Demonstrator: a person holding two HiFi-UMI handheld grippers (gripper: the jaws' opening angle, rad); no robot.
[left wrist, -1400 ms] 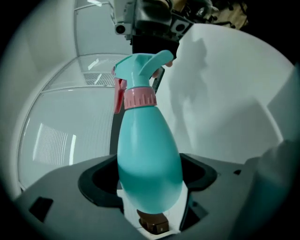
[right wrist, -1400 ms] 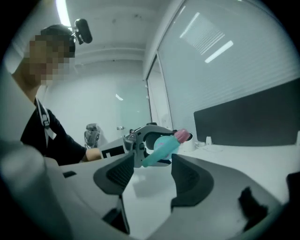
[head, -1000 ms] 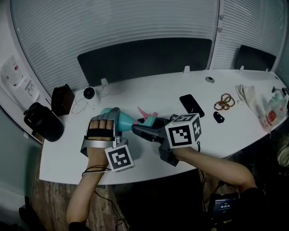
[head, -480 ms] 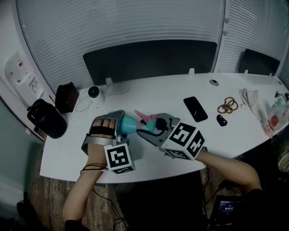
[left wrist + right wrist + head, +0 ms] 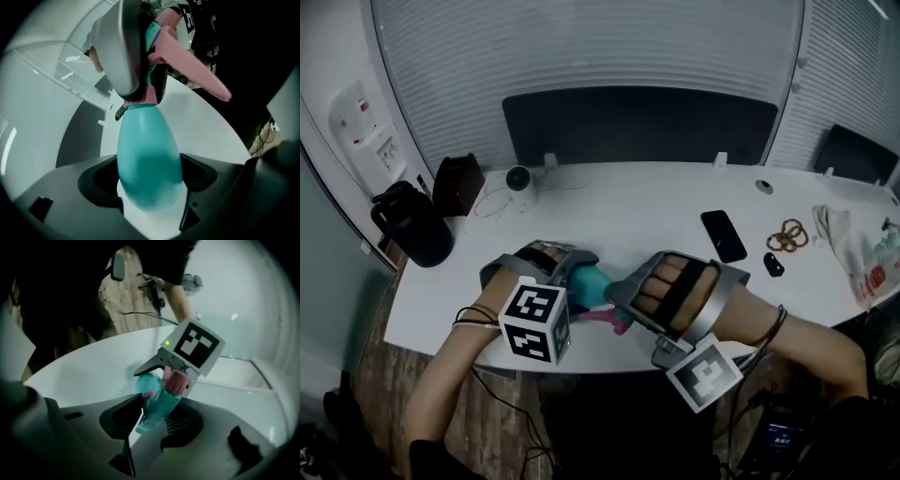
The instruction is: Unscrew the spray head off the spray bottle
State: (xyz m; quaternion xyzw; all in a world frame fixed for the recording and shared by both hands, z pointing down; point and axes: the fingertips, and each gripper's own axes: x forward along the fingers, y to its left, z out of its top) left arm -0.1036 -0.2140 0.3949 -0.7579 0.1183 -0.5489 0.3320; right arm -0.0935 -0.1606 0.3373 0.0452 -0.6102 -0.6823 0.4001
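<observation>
One spray bottle (image 5: 592, 284) near table (image 5: 628, 206) edge

Looking down: a long white curved table (image 5: 628, 202), with both hands meeting near its front edge. The left gripper (image 5: 570, 274) is clamped on the fat end of a teal plastic spray bottle (image 5: 592, 284), which is held roughly level just above the tabletop. The right gripper (image 5: 626, 292) comes in from the opposite side, knuckles up. Its jaws have just been closing around the spray head (image 5: 609, 321), and only a pink bit of that peeks out underneath. Off to the right sit a flat black phone (image 5: 724, 234), a bunch of brown rings (image 5: 787, 234) and a white plastic bag (image 5: 862, 253). At the far left are a black jug (image 5: 414, 225), a dark box (image 5: 457, 183) and a small white round gadget (image 5: 518, 178).
</observation>
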